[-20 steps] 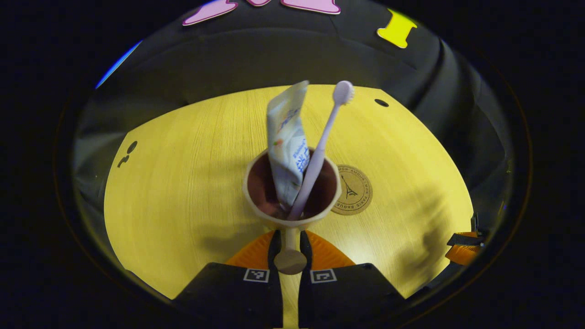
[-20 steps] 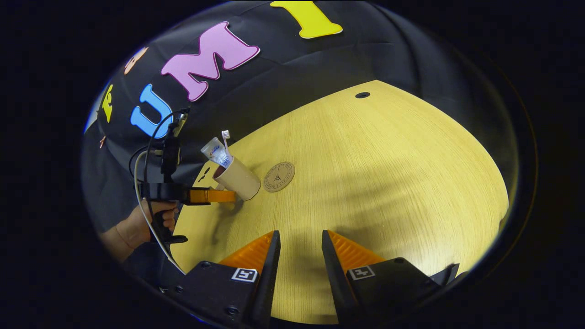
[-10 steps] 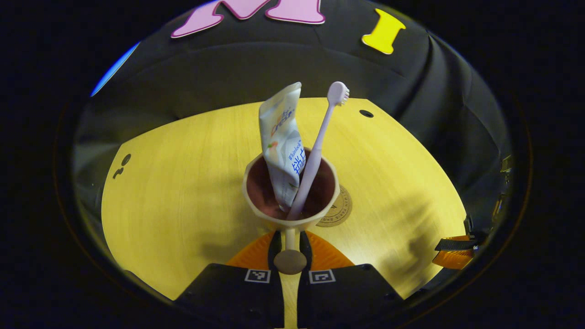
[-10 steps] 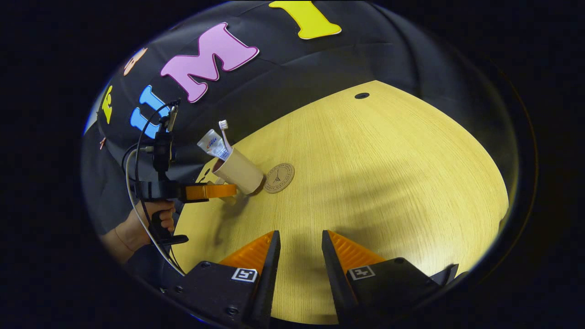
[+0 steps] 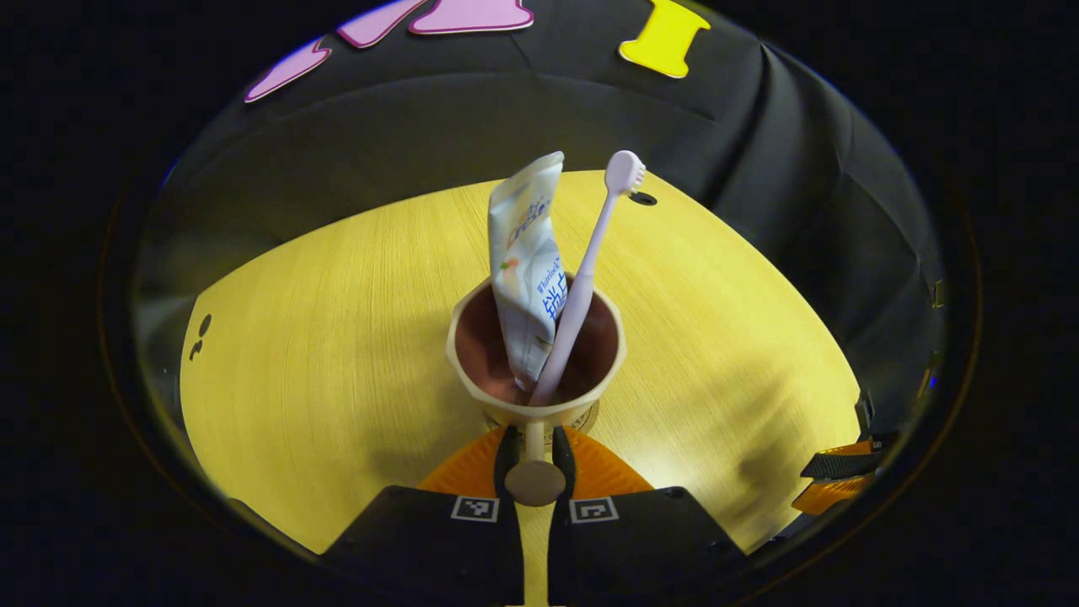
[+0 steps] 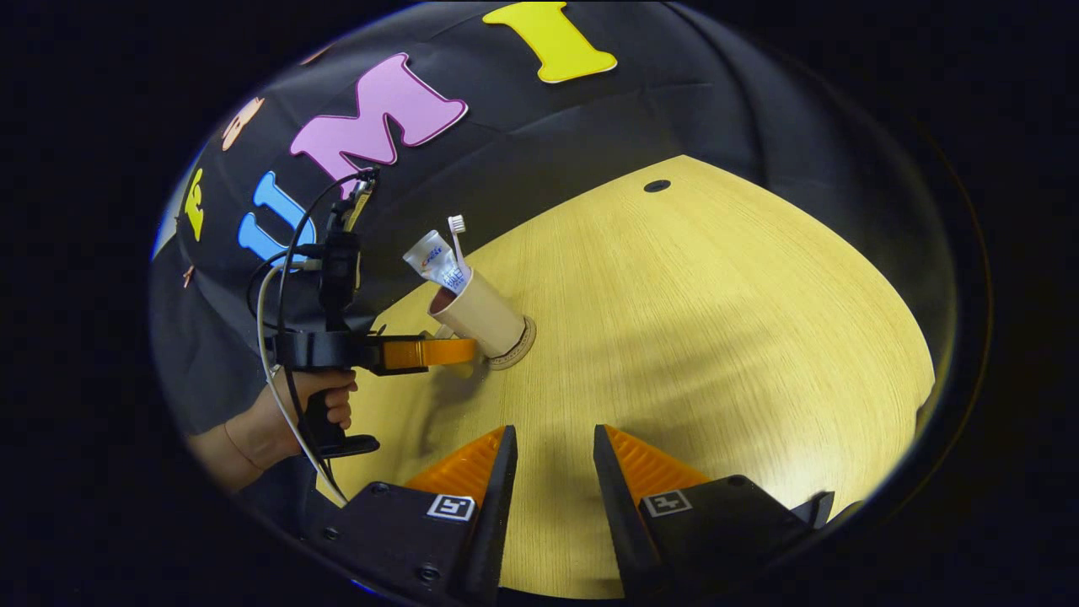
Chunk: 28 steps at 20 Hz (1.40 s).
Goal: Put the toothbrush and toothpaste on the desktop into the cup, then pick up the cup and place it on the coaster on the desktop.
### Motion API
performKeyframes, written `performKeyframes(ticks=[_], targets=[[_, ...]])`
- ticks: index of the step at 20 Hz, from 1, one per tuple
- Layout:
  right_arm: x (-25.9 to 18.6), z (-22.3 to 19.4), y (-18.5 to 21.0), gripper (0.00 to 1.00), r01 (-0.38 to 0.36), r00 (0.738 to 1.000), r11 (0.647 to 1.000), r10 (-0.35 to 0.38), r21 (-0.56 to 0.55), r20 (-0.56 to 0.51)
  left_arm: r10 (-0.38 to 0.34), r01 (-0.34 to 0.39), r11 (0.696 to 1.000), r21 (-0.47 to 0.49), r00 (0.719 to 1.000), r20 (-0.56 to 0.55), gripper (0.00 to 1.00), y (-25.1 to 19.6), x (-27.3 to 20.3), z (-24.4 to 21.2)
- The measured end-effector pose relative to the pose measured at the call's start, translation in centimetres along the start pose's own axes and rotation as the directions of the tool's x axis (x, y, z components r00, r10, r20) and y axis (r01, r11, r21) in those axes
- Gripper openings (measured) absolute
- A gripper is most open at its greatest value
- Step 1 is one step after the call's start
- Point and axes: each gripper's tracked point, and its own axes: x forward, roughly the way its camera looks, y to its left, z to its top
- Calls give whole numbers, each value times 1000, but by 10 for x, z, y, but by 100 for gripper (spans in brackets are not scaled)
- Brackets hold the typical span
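Both items already sit in the cup: toothpaste and toothbrush stand up out of it. Left gripper pinches the cup's handle between its fingers. Half a second ago the coaster lay beside the cup, partly uncovered; now the cup has shifted over it, just a sliver peeking out below the base. Can't tell if it's touching down yet. Looks like only lowering and release remain. Right gripper idles above the desktop, fingers spread, holding nothing

Yellow wooden desktop; coaster, perhaps cup-covered
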Motion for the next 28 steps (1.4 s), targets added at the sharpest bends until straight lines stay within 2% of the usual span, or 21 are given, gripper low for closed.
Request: performKeyframes(ticks=[4,6,7,8,9,10,12,13,15,17,22,23,25,26,27,28], targets=[[1,2,-3,57,3,1000,1000,-3,3,1,-8,8,1000,2,1000,-4,21,-1,-1,-2],[0,2,-4,57,4,1000,1000,-4,4,1,-16,16,1000,-1,1000,14,26,-1,-6,1],[0,2,-5,57,5,1000,1000,-5,5,3,-9,9,1000,1,1000,26,33,1,-10,3],[0,3,-4,57,6,1000,1000,-6,7,2,-9,9,1000,3,999,37,27,2,-12,5],[-1,3,-4,57,6,1000,1000,-6,9,3,-13,13,1000,1,999,38,41,2,-16,3],[-1,5,-4,57,6,1000,1000,-6,11,4,-13,13,1000,0,999,37,46,4,-22,2],[-2,8,0,57,4,1000,1000,-4,7,7,-5,5,1000,3,999,51,77,9,-36,-3],[-3,10,3,57,2,1000,1000,-2,0,10,-3,3,1000,4,998,69,81,12,-45,-5],[-3,13,11,57,-4,1000,1000,5,-15,13,-2,1,1000,9,994,109,98,17,-66,-8],[-5,15,22,57,-14,1000,999,15,-30,15,20,-23,1000,13,986,163,98,26,-91,-9],[-8,17,56,58,-53,999,996,54,-69,8,30,-24,999,-23,960,280,98,40,-152,-15],[-8,18,63,66,-60,998,995,61,-76,7,34,-25,999,-33,954,297,98,44,-163,-17],[-11,18,74,67,-69,998,993,70,-94,4,48,-28,997,-65,945,322,98,52,-182,-24],[-11,19,79,51,-73,997,992,74,-103,4,51,-24,996,-85,943,330,98,55,-190,-28],[-13,19,85,51,-77,997,991,78,-110,5,60,-25,994,-106,941,334,98,61,-196,-34],[-15,19,91,67,-82,997,990,83,-116,4,70,-29,991,-128,940,333,98,67,-202,-41]])
